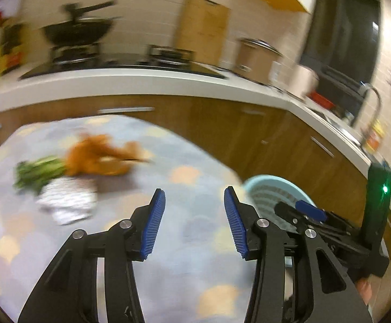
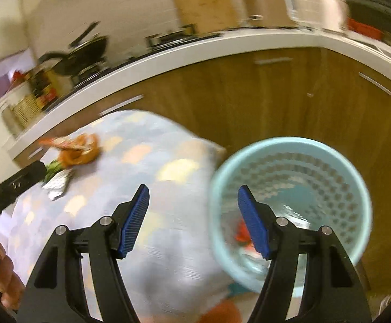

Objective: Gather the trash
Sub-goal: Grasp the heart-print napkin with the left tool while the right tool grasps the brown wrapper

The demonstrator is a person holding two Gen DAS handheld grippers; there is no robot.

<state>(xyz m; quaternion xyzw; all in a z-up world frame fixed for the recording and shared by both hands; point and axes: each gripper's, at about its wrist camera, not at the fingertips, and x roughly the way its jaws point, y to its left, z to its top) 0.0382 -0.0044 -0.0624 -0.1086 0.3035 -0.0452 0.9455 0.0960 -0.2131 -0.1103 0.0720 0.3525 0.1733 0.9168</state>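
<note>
My left wrist view shows the trash pile at far left on the patterned surface (image 1: pixel 190 215): green leafy scraps (image 1: pixel 38 172), orange peel (image 1: pixel 98 156) and a crumpled striped wrapper (image 1: pixel 67 197), touching one another. This view is blurred, so finer detail cannot be read. My left gripper (image 1: pixel 194 222) is spread wide, holds nothing, and hovers above the surface, well apart from the pile. To its right, my right gripper (image 1: pixel 309 211) appears side-on in front of the pale blue basket (image 1: pixel 265 189); only the basket's upper rim shows here.

My right wrist view shows what the left cannot: the basket (image 2: pixel 289 145) from above, with its perforated wall and a reddish scrap (image 2: pixel 241 232) lying inside near the bottom. The same pile sits at far left here, peel (image 2: pixel 81 152) beyond wrapper (image 2: pixel 58 184), with the left gripper's body (image 2: pixel 12 185) in front of it. My right gripper (image 2: pixel 192 222) is spread wide and empty, its right finger over the basket's opening, its left finger over the surface. My left hand (image 2: pixel 5 280) shows at the lower left edge.
</note>
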